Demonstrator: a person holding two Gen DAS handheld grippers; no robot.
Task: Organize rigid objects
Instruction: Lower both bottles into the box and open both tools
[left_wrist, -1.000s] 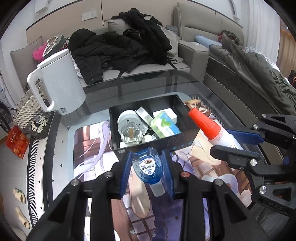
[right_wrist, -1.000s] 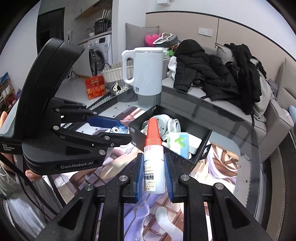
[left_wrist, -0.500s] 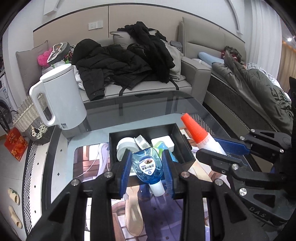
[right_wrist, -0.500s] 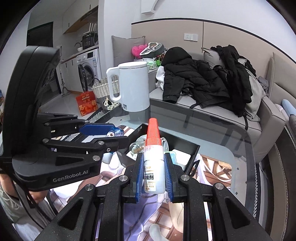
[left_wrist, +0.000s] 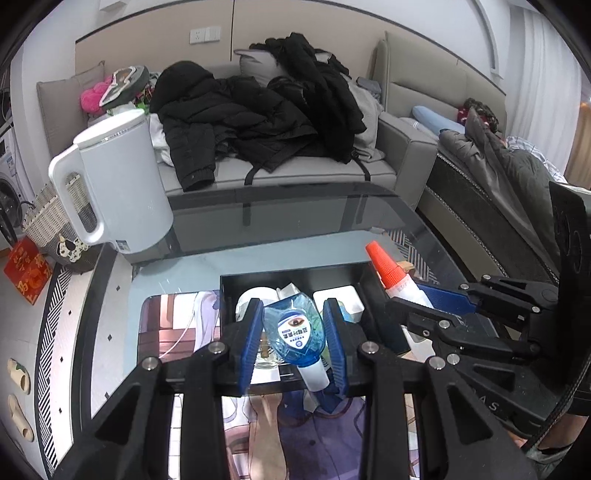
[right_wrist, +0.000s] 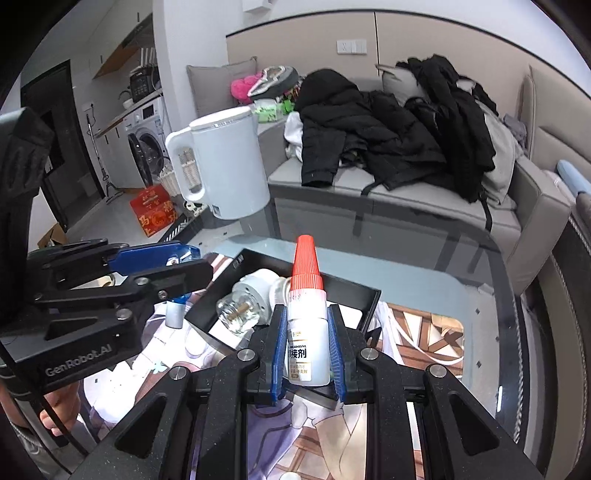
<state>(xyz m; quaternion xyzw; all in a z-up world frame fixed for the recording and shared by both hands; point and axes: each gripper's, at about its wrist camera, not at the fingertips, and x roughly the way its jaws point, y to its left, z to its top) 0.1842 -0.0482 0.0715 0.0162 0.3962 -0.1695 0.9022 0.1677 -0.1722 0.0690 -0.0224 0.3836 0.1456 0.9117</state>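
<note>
Blue bottle (left_wrist: 295, 334) pinched in the left tongs (left_wrist: 293, 345) (cap downward); right tongs (right_wrist: 307, 352) clamp the glue (right_wrist: 306, 317), both above the black box (left_wrist: 295, 273).

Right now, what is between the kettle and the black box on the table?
Nothing: in the left wrist view only bare glass table lies between the kettle and the black box.
</note>
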